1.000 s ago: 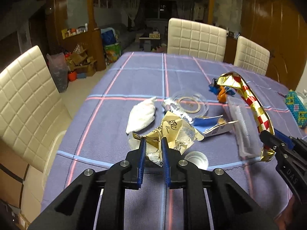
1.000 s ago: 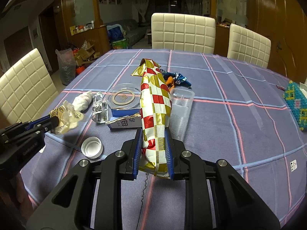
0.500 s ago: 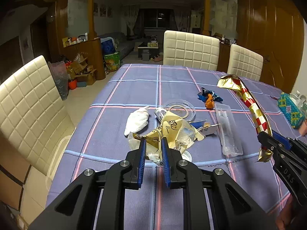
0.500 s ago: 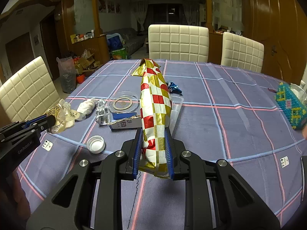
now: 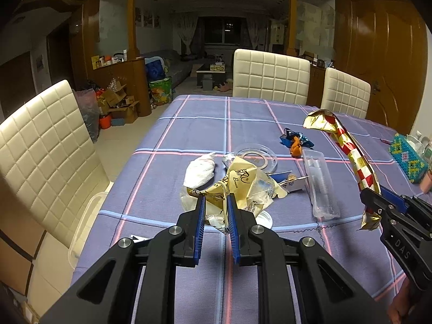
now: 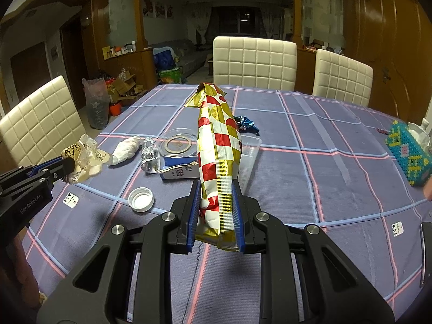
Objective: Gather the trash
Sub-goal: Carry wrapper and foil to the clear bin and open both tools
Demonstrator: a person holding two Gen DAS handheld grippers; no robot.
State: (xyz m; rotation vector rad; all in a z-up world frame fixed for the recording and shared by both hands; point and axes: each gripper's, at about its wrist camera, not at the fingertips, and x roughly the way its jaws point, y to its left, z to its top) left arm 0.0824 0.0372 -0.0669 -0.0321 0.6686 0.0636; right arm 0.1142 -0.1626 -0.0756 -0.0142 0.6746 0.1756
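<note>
My left gripper (image 5: 214, 201) is shut on a crumpled yellow plastic wrapper (image 5: 244, 186) and holds it above the table; the wrapper also shows in the right wrist view (image 6: 83, 159). My right gripper (image 6: 216, 189) is shut on a long red, white and gold checkered foil bag (image 6: 217, 145), held upright above the table; it also shows in the left wrist view (image 5: 348, 148). On the blue checked tablecloth (image 6: 310, 172) lie a white crumpled tissue (image 5: 199, 171), a clear plastic lid (image 5: 256, 156), a clear plastic tray (image 5: 321, 183), a blue candy wrapper (image 5: 295, 140), a white bottle cap (image 6: 141, 199) and a small blue-white box (image 6: 178, 171).
Cream padded chairs stand at the far side (image 5: 270, 73) and at the left (image 5: 46, 145). A beaded tissue box (image 6: 407, 148) sits at the table's right edge. A clear bin (image 5: 83, 224) shows beside the left chair. Bags and cardboard boxes (image 5: 113, 102) lie on the floor beyond.
Both grippers have risen and drawn back from the table with their wrappers held. The trash on the cloth has not moved.
</note>
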